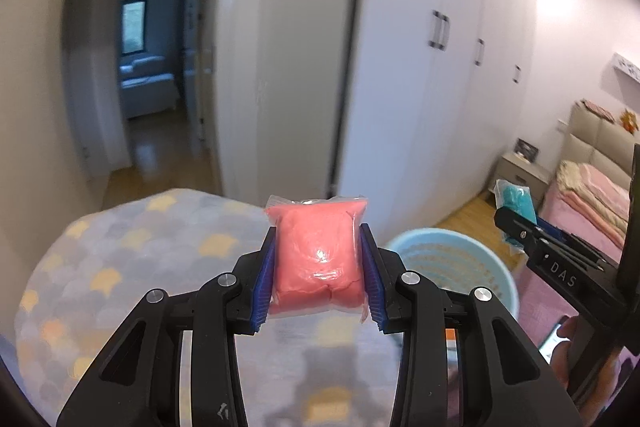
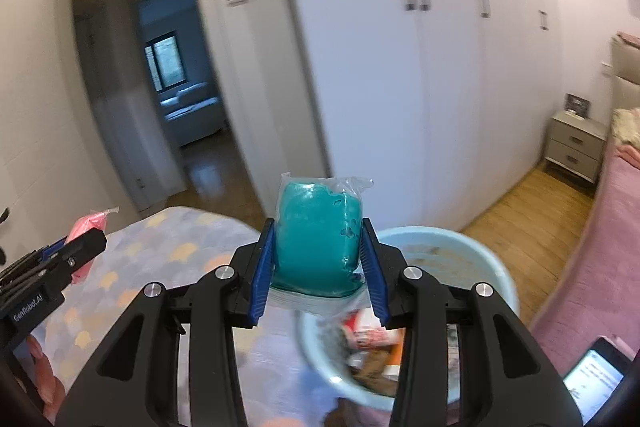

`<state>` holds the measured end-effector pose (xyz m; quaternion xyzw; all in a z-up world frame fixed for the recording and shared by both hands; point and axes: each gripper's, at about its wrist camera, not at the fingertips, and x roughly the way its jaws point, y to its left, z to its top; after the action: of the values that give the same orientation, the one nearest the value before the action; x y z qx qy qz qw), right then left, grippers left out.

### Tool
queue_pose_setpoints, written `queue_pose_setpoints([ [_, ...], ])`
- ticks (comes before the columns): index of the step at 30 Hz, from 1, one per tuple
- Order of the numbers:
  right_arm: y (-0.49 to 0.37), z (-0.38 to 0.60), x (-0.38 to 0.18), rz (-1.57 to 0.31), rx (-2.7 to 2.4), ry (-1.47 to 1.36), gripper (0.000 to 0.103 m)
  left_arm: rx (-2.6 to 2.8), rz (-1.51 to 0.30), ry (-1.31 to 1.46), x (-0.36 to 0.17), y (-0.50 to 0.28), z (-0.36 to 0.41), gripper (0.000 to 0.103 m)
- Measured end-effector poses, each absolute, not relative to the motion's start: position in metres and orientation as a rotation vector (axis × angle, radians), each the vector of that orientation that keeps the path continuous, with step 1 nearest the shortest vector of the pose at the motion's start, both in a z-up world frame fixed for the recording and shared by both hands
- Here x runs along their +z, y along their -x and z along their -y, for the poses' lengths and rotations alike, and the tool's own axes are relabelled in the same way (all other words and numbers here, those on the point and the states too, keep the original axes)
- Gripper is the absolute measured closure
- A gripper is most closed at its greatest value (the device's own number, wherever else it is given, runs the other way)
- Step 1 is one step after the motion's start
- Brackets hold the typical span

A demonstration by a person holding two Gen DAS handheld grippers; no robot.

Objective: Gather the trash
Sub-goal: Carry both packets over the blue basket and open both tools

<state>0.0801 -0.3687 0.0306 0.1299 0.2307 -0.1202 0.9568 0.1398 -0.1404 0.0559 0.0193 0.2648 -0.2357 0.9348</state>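
1. Trash in both grippers: left gripper (image 1: 318, 277) clamps the pink packet (image 1: 318, 259), right gripper (image 2: 318, 267) clamps the teal packet (image 2: 318, 239).
2. I judge carrying underway; next, centre each over the blue bin (image 2: 476, 255) and release.

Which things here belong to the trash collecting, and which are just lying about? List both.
Part of the job:
pink bag in the left gripper
teal bag in the right gripper
light blue bin, already holding litter

Just lying about:
patterned blanket
nightstand
phone
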Motion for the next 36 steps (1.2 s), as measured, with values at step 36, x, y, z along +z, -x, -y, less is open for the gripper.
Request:
queue_pose_setpoints([
  [36,-0.096,0.473,-0.045,-0.702,-0.419,-0.45,0.045,-0.682,-0.758,0.011,-0.034,-0.171,0.244,0.037],
])
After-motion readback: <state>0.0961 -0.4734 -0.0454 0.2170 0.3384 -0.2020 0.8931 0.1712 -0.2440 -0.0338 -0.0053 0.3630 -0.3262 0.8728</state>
